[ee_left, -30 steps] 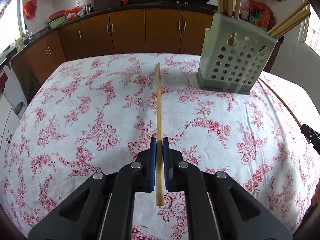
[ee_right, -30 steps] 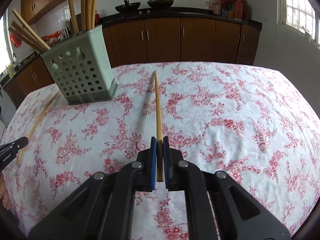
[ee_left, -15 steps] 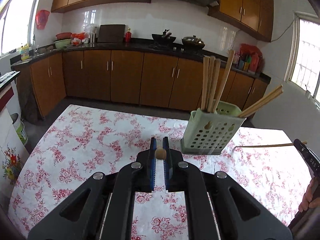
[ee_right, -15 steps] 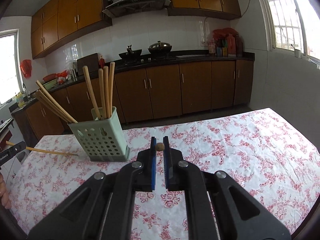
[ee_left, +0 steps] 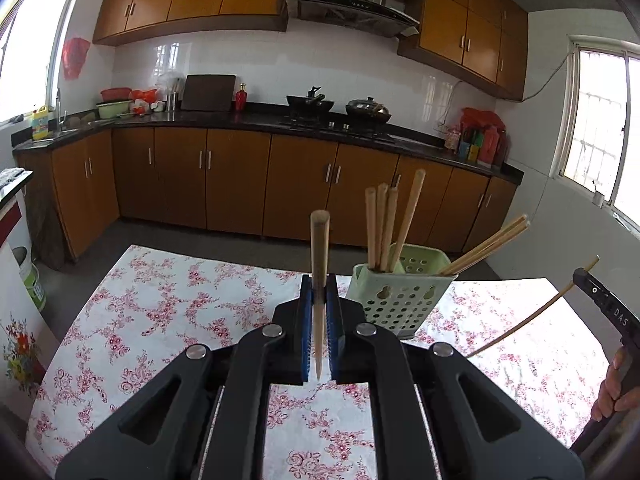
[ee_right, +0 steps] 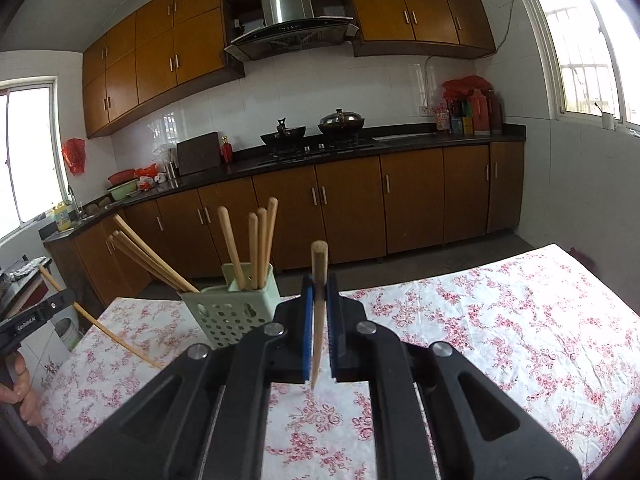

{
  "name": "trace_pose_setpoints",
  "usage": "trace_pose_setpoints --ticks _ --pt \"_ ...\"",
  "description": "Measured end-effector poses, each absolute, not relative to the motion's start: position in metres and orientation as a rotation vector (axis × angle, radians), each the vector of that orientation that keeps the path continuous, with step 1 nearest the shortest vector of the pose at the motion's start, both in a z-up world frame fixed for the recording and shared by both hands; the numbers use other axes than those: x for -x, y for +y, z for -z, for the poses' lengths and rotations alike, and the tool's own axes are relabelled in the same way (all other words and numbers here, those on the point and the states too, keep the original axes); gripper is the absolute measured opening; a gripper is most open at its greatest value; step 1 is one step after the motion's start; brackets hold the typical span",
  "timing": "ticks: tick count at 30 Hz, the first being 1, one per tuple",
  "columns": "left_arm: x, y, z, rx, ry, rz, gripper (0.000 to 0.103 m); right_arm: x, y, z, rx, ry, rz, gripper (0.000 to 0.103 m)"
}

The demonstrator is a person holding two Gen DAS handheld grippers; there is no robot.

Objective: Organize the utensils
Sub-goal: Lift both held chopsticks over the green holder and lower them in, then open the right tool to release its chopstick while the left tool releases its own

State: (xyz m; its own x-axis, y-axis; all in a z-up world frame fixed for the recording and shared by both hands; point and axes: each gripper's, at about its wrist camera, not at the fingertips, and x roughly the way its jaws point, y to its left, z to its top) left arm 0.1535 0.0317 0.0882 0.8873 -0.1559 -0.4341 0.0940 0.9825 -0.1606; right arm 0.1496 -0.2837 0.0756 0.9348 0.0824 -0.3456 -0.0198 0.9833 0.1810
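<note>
A pale green perforated utensil holder [ee_left: 400, 296] [ee_right: 230, 304] stands on the floral tablecloth [ee_left: 168, 320] with several wooden chopsticks upright and leaning in it. My left gripper [ee_left: 319, 292] is shut on one chopstick [ee_left: 319, 248] that points up and forward, to the left of the holder. My right gripper [ee_right: 319, 292] is shut on another chopstick [ee_right: 319, 272], to the right of the holder. In the left wrist view the right gripper's chopstick [ee_left: 532, 316] slants in the air at the right edge. The left gripper's chopstick [ee_right: 104, 328] slants at the left of the right wrist view.
A person's hand [ee_left: 612, 388] grips the right tool's handle; another hand [ee_right: 20, 388] holds the left one. Behind the table runs a kitchen counter [ee_left: 280, 120] with woks, bottles and brown cabinets below. Windows flank both sides.
Both grippers rose from just above the tablecloth, each carrying its chopstick. The chopsticks went from lying flat and pointing away to tilting upward. The view now looks across the kitchen.
</note>
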Motion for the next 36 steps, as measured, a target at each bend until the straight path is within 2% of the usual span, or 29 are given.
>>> trace_pose_setpoints --ticks 6,11,17,22,28,36 --pt "-0.147 0.015 -0.131 0.158 0.374 0.205 0.007 -0.136 -0.276 -0.126 -0.23 0.274 -0.175 0.007" --pt "-0.156 -0.003 -0.165 0.173 0.268 0.215 0.007 -0.132 -0.261 -0.168 -0.224 0.134 -0.213 0.007" --pt "-0.185 -0.022 -0.187 0.21 0.176 0.183 0.007 -0.155 -0.245 -0.185 -0.21 0.022 -0.175 0.007" --pt "-0.204 -0.035 -0.175 0.175 0.137 0.131 0.007 -0.191 -0.237 -0.176 -0.193 0.041 -0.137 0.007" --pt "-0.227 -0.033 -0.143 0.22 0.217 0.137 0.007 -0.222 -0.236 -0.15 -0.203 0.124 -0.131 0.007" --pt "-0.231 -0.036 -0.126 0.209 0.296 0.169 0.007 -0.232 -0.228 -0.134 -0.165 0.176 -0.138 0.009"
